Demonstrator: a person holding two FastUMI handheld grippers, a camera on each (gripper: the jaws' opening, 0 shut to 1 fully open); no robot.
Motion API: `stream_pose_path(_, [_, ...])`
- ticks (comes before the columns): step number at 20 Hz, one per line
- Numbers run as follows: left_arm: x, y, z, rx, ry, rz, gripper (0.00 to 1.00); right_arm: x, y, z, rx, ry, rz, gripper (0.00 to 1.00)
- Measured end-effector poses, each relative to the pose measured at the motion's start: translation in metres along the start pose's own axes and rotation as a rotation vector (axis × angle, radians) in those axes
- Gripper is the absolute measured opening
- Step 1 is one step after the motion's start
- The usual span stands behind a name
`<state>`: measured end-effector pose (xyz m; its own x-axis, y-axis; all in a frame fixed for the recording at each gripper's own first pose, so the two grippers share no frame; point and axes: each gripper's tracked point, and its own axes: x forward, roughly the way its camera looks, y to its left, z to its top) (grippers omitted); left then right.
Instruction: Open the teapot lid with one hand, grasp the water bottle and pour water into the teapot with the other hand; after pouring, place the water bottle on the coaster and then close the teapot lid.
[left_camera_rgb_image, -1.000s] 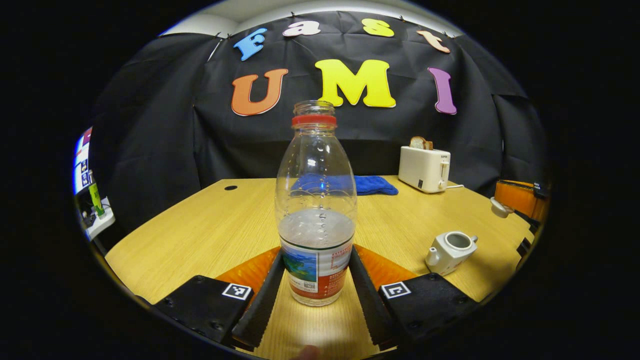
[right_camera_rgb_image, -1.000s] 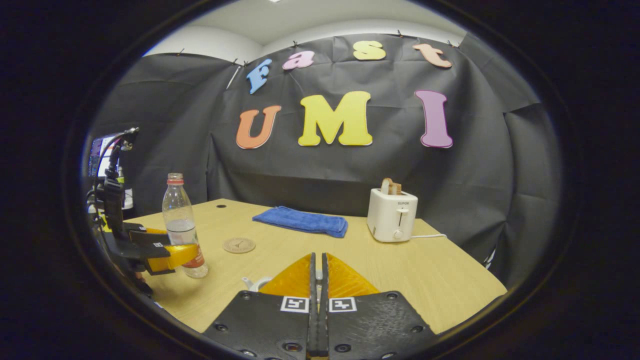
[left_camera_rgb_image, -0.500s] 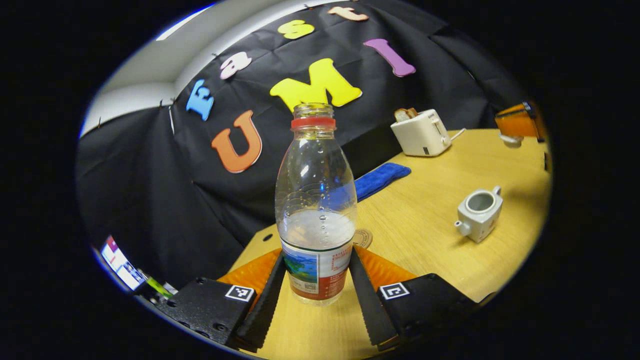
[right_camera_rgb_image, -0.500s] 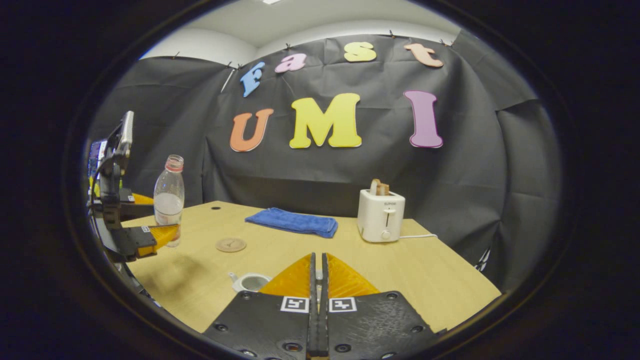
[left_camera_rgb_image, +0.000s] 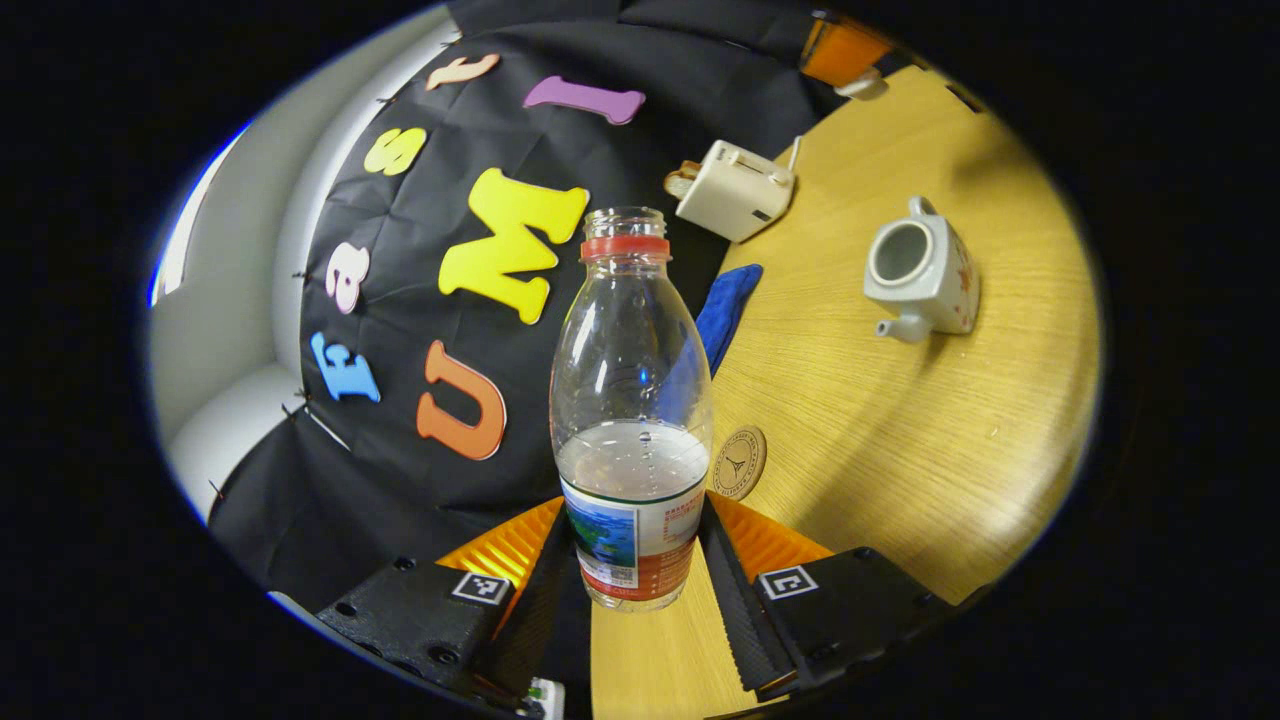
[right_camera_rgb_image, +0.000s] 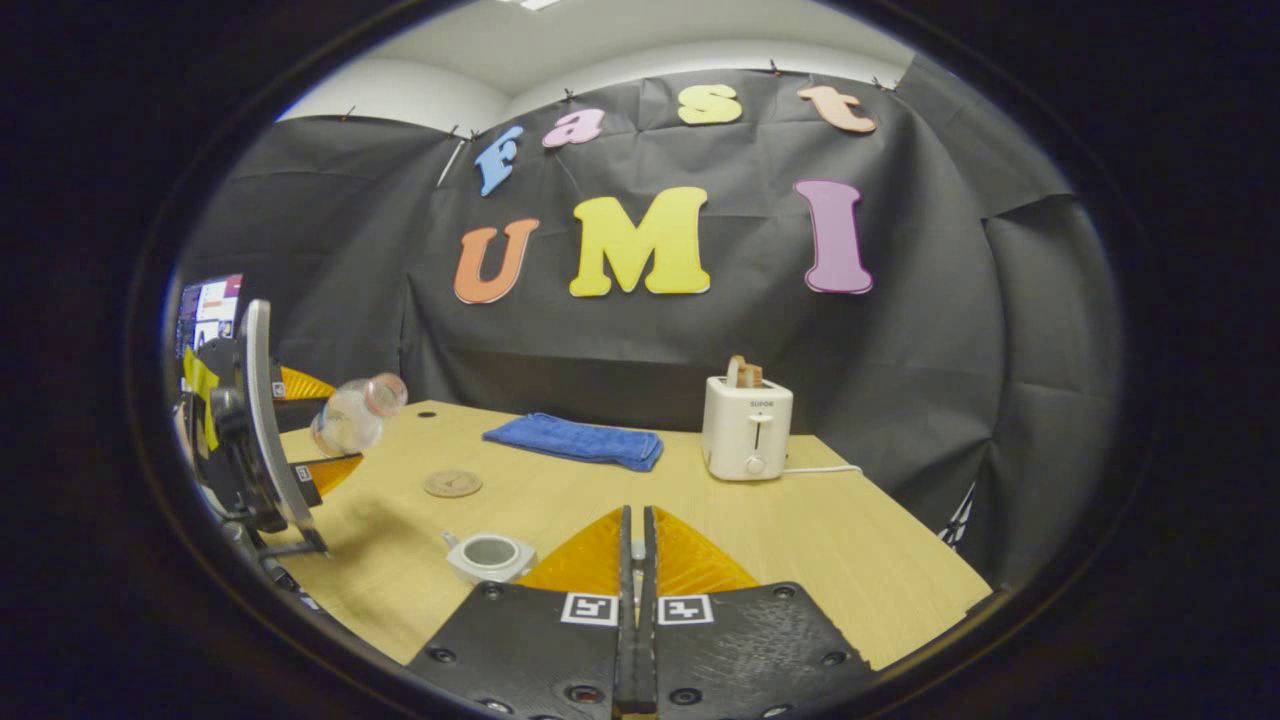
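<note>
A clear water bottle (left_camera_rgb_image: 632, 400) with a red neck ring, no cap and water in its lower part is held at the label by my left gripper (left_camera_rgb_image: 633, 520). In the right gripper view the bottle (right_camera_rgb_image: 355, 415) is off the table and tilted, mouth toward the right, in that gripper (right_camera_rgb_image: 300, 470). The white teapot (left_camera_rgb_image: 925, 270) stands open on the table; it also lies just left of my right gripper (right_camera_rgb_image: 633, 515). That gripper is shut. In the left gripper view it (left_camera_rgb_image: 845, 55) carries the white lid (left_camera_rgb_image: 862, 86). A round coaster (left_camera_rgb_image: 740, 462) lies near the bottle.
A white toaster (right_camera_rgb_image: 748, 430) with bread stands at the back of the wooden table (right_camera_rgb_image: 850, 540). A blue cloth (right_camera_rgb_image: 572, 440) lies to its left, and the coaster (right_camera_rgb_image: 452, 483) lies in front of the cloth. A screen glows at the far left.
My left gripper has lifted the bottle off the table and tipped it over toward the teapot. My right gripper has stayed shut and drifted only slightly.
</note>
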<state>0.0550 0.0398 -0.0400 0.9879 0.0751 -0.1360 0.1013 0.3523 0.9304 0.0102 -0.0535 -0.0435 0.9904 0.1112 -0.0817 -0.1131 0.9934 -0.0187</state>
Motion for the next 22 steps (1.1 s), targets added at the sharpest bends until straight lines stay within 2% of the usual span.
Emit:
stream_pose_path(2, [0.005,-0.011,0.006,0.103,-0.012,-0.024,0.75,-0.002,-0.006,0.000,0.009,0.000,-0.001,0.00])
stream_pose_path(6, [0.008,-0.026,0.018,0.292,-0.045,-0.051,0.75,-0.005,-0.014,-0.004,0.018,0.004,-0.004,0.02])
stream_pose_path(11, [0.011,-0.034,0.026,0.442,-0.053,-0.067,0.75,-0.008,-0.020,-0.010,0.023,0.010,-0.003,0.00])
stream_pose_path(12, [0.012,-0.033,0.026,0.466,-0.047,-0.068,0.75,-0.009,-0.022,-0.009,0.026,0.009,-0.005,0.02])
stream_pose_path(19, [0.013,-0.030,0.029,0.558,-0.025,-0.084,0.75,-0.011,-0.029,-0.012,0.042,0.007,-0.008,0.02])
stream_pose_path(20, [0.015,-0.028,0.029,0.569,-0.025,-0.085,0.75,-0.011,-0.029,-0.012,0.043,0.006,-0.009,0.00])
stream_pose_path(22, [0.015,-0.027,0.031,0.588,-0.019,-0.083,0.75,-0.012,-0.031,-0.012,0.048,0.006,-0.010,0.02])
